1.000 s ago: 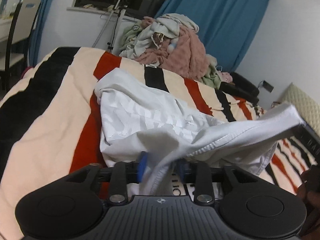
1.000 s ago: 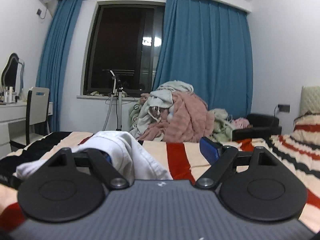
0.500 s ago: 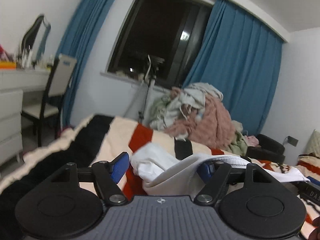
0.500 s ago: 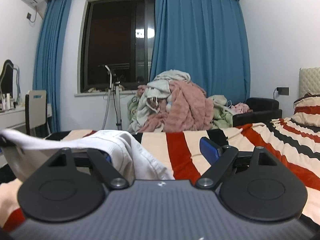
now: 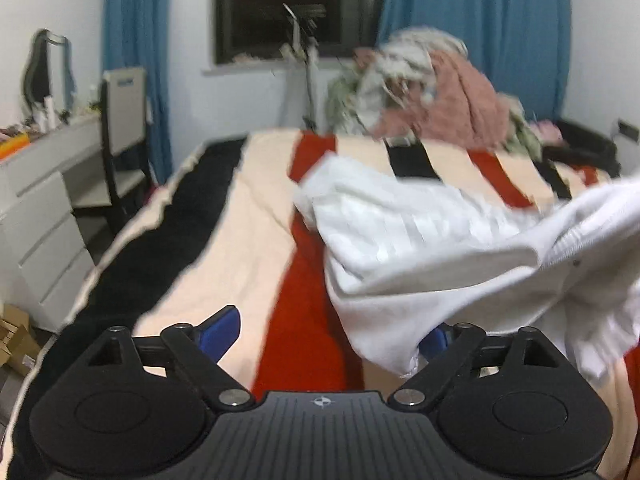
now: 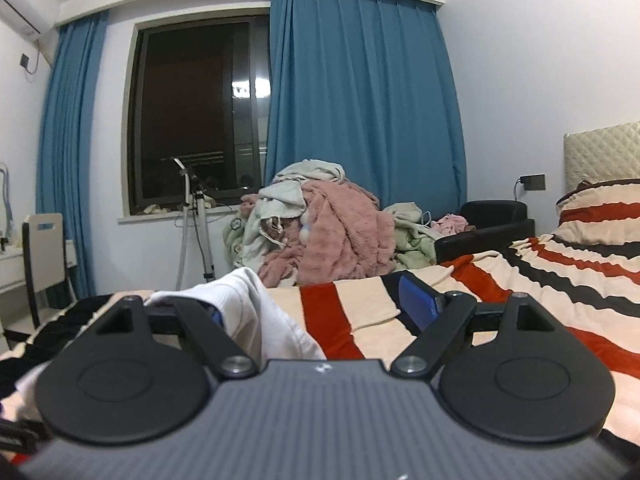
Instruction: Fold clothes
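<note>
plainly, through the left wrist view, left gripper (image 5: 328, 328) jaws opening wide over the striped blanket (image 5: 248, 220), white garment (image 5: 420, 248) draping past one blue pad, unpinched; through the right wrist view, right gripper (image 6: 320, 306) spread wide, white garment (image 6: 256, 312) bunched against one pad, above the blanket (image 6: 500, 280).

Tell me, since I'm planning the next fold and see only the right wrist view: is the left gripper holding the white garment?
Observer: No. The left gripper is opening; the garment hangs against one finger, unpinched.
Operator: Where's the rest of it?
Observer: Spread over the red stripe of the bed, ahead of that gripper.
Operator: Anything beside the bed there?
Observer: A white drawer unit.
</note>
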`<act>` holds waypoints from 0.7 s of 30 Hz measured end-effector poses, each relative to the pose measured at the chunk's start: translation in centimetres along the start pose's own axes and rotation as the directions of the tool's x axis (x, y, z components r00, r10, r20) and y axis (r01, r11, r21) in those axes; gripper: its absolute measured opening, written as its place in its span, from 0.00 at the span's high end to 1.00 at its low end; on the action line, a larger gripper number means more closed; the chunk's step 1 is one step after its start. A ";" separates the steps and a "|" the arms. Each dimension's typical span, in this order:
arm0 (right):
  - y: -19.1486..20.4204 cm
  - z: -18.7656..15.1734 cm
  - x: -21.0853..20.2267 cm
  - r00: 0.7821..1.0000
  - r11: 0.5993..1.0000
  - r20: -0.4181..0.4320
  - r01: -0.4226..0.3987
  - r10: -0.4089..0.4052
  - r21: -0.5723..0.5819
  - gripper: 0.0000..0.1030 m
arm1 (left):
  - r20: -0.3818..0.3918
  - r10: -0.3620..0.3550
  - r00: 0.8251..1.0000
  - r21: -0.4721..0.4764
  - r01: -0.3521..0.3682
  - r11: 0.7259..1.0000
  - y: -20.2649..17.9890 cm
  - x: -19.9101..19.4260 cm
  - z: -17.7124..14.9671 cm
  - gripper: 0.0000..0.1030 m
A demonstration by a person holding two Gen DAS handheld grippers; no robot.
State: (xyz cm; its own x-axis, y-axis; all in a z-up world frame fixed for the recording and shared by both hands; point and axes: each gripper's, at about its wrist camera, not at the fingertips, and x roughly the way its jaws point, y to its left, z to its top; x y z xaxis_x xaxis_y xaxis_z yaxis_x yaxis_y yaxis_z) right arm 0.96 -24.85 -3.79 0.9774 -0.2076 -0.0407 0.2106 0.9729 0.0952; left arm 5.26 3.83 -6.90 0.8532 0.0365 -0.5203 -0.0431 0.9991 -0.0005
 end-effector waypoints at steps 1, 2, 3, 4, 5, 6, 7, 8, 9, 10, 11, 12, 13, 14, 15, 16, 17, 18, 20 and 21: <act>-0.1 -0.1 0.2 1.000 1.000 -0.005 0.009 -0.009 -0.001 0.19 | 0.035 0.000 0.999 -0.041 0.001 0.999 0.6 -0.4 0.3 0.05; -0.2 -0.2 0.5 1.000 1.000 -0.012 0.015 -0.015 0.001 0.19 | 0.071 -0.005 0.997 -0.083 0.011 0.997 1.3 -1.0 0.7 0.05; -0.3 -0.4 0.8 0.999 1.000 -0.025 0.021 -0.021 0.005 0.19 | 0.114 -0.006 0.994 -0.117 0.019 0.993 1.9 -1.8 0.8 0.05; -0.4 -0.6 1.2 0.999 1.000 -0.050 0.023 -0.023 0.009 0.19 | 0.159 -0.002 0.987 -0.147 0.026 0.989 2.4 -2.7 0.9 0.05; -0.4 -0.9 1.7 0.997 1.000 -0.079 0.020 -0.019 0.010 0.19 | 0.199 0.008 0.980 -0.167 0.026 0.986 2.7 -3.4 1.1 0.05; -0.4 -1.1 2.2 0.994 1.000 -0.109 0.013 -0.012 0.008 0.19 | 0.242 0.021 0.970 -0.180 0.024 0.983 2.9 -4.1 1.3 0.06; -0.1 -1.5 2.7 0.989 1.000 -0.147 0.001 -0.001 -0.004 0.19 | 0.267 0.030 0.963 -0.188 0.022 0.982 3.0 -4.7 1.5 0.06; 0.2 -2.0 3.2 0.982 1.000 -0.190 -0.015 0.010 -0.020 0.19 | 0.282 0.037 0.959 -0.193 0.019 0.981 3.0 -5.2 1.7 0.06; 0.5 -2.4 3.7 0.972 0.999 -0.232 -0.028 0.021 -0.028 0.19 | 0.297 0.045 0.954 -0.199 0.016 0.980 3.0 -5.6 1.9 0.07; 0.5 -2.9 4.2 0.962 0.999 -0.272 -0.039 0.031 -0.023 0.19 | 0.313 0.052 0.948 -0.204 0.013 0.979 3.0 -6.1 2.0 0.07; 0.6 -3.3 4.6 0.949 0.999 -0.312 -0.049 0.041 -0.017 0.19 | 0.312 0.054 0.948 -0.214 0.015 0.977 3.1 -6.3 2.2 0.07; 0.6 -3.8 5.0 0.935 0.998 -0.352 -0.059 0.051 -0.012 0.19 | 0.305 0.052 0.951 -0.226 0.019 0.974 3.3 -6.4 2.3 0.07; 0.7 -4.1 5.3 0.925 0.998 -0.375 -0.063 0.056 -0.006 0.19 | 0.298 0.053 0.953 -0.240 0.021 0.971 3.4 -6.4 2.4 0.07; 0.6 -4.1 5.2 0.929 0.998 -0.368 -0.057 0.052 -0.004 0.19 | 0.296 0.057 0.954 -0.255 0.022 0.967 3.6 -6.7 2.5 0.08; 0.6 -3.8 4.9 0.939 0.999 -0.342 -0.051 0.046 -0.005 0.19 | 0.296 0.060 0.953 -0.271 0.023 0.962 3.7 -7.0 2.7 0.09; 0.6 -3.3 4.5 0.950 0.999 -0.310 -0.046 0.042 -0.005 0.19 | 0.300 0.061 0.952 -0.285 0.028 0.958 3.8 -7.4 3.1 0.11; 0.7 -2.4 4.1 0.961 0.999 -0.275 -0.043 0.040 -0.006 0.19 | 0.313 0.061 0.948 -0.303 0.039 0.952 4.1 -7.9 3.7 0.11; 0.8 -0.9 3.5 0.973 0.999 -0.227 -0.044 0.041 -0.007 0.19 | 0.341 0.063 0.938 -0.324 0.055 0.944 4.3 -8.9 4.5 0.11; 1.1 2.6 2.2 0.990 0.998 -0.129 -0.055 0.055 0.002 0.19 | 0.409 0.081 0.909 -0.350 0.075 0.934 4.5 -11.2 6.8 0.11; 1.2 4.8 1.6 0.994 0.998 -0.084 -0.067 0.068 0.012 0.19 | 0.450 0.087 0.889 -0.355 0.089 0.930 4.5 -12.5 8.1 0.11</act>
State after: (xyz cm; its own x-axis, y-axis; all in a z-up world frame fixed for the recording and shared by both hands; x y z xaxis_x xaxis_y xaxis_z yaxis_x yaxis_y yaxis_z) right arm 2.89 -24.51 1.07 0.9844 -0.1314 -0.1173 0.1444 0.9834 0.1101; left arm -1.39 8.07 6.56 0.9885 0.1298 -0.0782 -0.1492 0.9248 -0.3501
